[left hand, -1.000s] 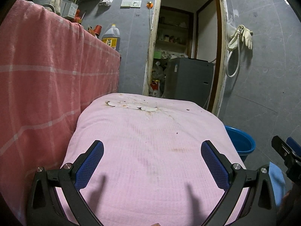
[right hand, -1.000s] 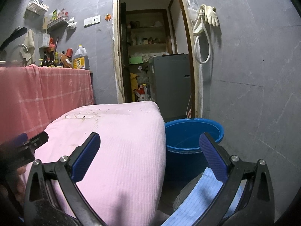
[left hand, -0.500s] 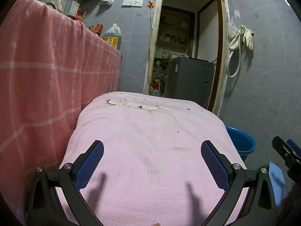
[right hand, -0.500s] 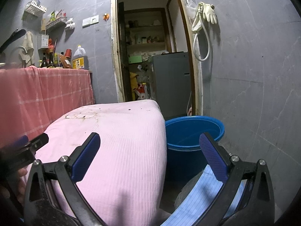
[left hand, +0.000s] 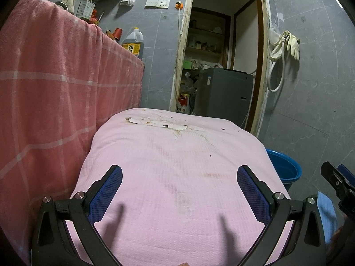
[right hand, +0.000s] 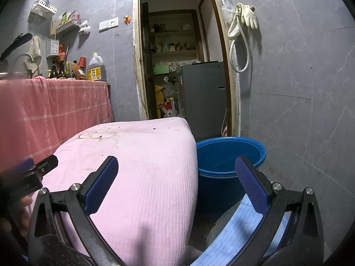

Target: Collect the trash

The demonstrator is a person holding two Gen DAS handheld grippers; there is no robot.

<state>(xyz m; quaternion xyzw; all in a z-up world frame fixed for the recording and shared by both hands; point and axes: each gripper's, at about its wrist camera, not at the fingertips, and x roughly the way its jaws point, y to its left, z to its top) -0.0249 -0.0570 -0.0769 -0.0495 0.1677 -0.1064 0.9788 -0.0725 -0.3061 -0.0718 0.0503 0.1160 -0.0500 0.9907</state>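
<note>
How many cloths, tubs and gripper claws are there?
Cloths: 2, a pink ribbed cloth and a red checked cloth.
Tubs: 1, a blue plastic tub.
Gripper claws: 2, left gripper and right gripper, both open.
Total: 5.

Dim room, light from above and behind

The pink cloth (left hand: pixel 177 177) is the brightest part, with two soft finger shadows near the bottom. Walls bend and corners go black from the round lens. The left gripper (right hand: pixel 33 175) looks blurry at the right camera's edge.
</note>
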